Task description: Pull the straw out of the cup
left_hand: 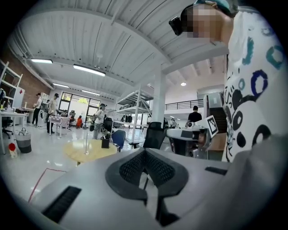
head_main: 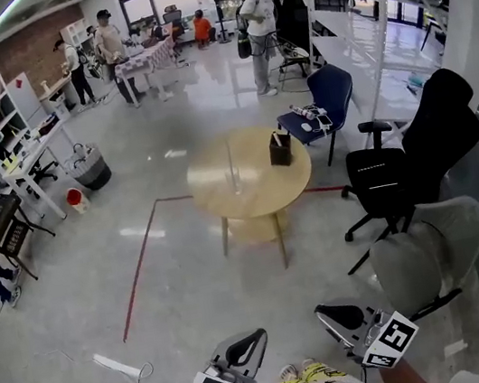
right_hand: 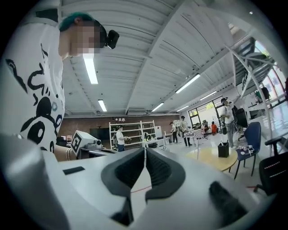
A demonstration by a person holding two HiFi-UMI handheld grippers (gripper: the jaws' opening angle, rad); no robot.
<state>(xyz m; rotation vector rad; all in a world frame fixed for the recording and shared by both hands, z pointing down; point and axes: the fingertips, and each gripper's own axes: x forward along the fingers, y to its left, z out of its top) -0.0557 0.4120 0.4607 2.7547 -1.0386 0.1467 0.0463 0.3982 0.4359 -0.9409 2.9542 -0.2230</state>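
A clear cup (head_main: 236, 183) with a tall thin straw (head_main: 231, 158) stands near the middle of a round wooden table (head_main: 218, 195), several steps ahead of me. The left gripper view shows the cup (left_hand: 85, 150) small at the left, and in the right gripper view the straw (right_hand: 198, 147) rises over the table (right_hand: 212, 158). Both grippers are held low against my body, far from the table. My left gripper (head_main: 248, 344) (left_hand: 145, 155) is shut with nothing in it. My right gripper (head_main: 331, 316) (right_hand: 145, 152) is likewise shut and holds nothing.
A dark box (head_main: 280, 149) stands on the table's right side. A blue chair (head_main: 325, 96), a black office chair (head_main: 410, 160) and a grey chair (head_main: 432, 242) stand to the right. Red tape (head_main: 140, 260) and a white cable (head_main: 129, 370) lie on the floor. People stand at the back.
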